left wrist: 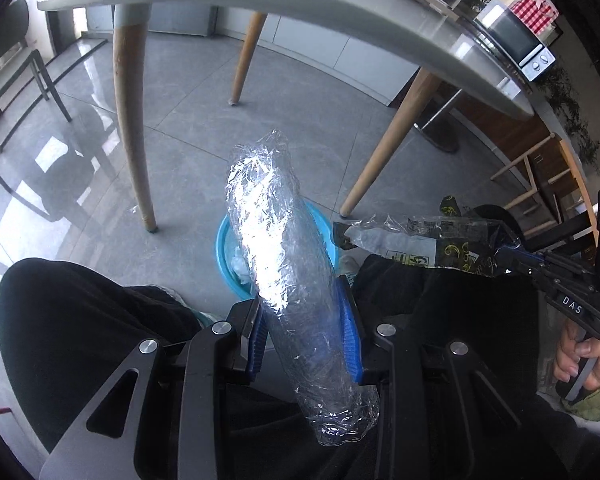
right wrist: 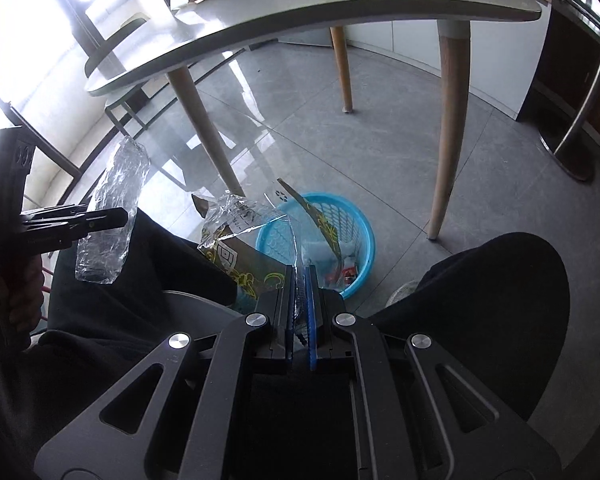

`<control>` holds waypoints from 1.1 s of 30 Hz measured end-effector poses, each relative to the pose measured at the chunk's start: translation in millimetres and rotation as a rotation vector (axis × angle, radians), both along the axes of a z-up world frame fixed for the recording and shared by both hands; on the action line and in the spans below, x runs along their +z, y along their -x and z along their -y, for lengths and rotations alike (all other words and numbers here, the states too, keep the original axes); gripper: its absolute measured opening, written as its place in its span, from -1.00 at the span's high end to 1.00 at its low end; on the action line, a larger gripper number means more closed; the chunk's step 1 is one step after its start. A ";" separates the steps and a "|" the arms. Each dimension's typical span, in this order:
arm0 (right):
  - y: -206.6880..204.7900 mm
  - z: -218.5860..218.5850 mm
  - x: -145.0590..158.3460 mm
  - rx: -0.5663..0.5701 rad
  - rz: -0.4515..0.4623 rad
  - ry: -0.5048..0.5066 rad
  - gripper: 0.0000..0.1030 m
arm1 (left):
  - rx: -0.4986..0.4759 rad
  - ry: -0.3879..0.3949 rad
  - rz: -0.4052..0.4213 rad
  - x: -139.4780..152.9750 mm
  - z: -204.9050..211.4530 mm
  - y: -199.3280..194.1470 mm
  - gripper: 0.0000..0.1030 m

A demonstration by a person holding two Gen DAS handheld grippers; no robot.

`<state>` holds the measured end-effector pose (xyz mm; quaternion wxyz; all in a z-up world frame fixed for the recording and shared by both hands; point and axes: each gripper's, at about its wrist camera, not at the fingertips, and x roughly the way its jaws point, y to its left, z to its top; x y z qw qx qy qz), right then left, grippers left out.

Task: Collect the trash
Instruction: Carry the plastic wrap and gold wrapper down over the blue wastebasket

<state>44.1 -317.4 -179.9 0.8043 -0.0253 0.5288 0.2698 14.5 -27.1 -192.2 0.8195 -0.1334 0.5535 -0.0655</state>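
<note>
Left gripper [left wrist: 306,330] clamped on crumpled clear bottle [left wrist: 284,256], right gripper [right wrist: 302,296] pinched together on plastic wrapper [right wrist: 240,240], both above blue basket [right wrist: 360,224] on floor between knees. Best lowered over rim before releasing.

"DAS" stands on the right tongs [left wrist: 512,258].

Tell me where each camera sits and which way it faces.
Left wrist: on the left gripper, looking down past its crinkled plastic roll to the blue basket; knees and the right hand show.
Right wrist: on the right gripper, shut on a printed wrapper, facing the basket; knees show.
Shared: basket, table, both pieces of trash.
</note>
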 end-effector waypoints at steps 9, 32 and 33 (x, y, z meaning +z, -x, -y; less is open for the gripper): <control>-36.1 -30.0 -51.1 -0.006 -0.099 0.013 0.91 | 0.017 0.009 -0.075 -37.3 -1.6 -17.5 0.41; -115.5 -73.7 -174.3 -0.095 -0.329 0.096 0.91 | 0.040 0.091 -0.257 -133.6 -4.6 -85.1 0.40; -119.5 -75.1 -181.0 -0.102 -0.345 0.092 0.91 | 0.041 0.097 -0.265 -137.4 -5.2 -87.4 0.40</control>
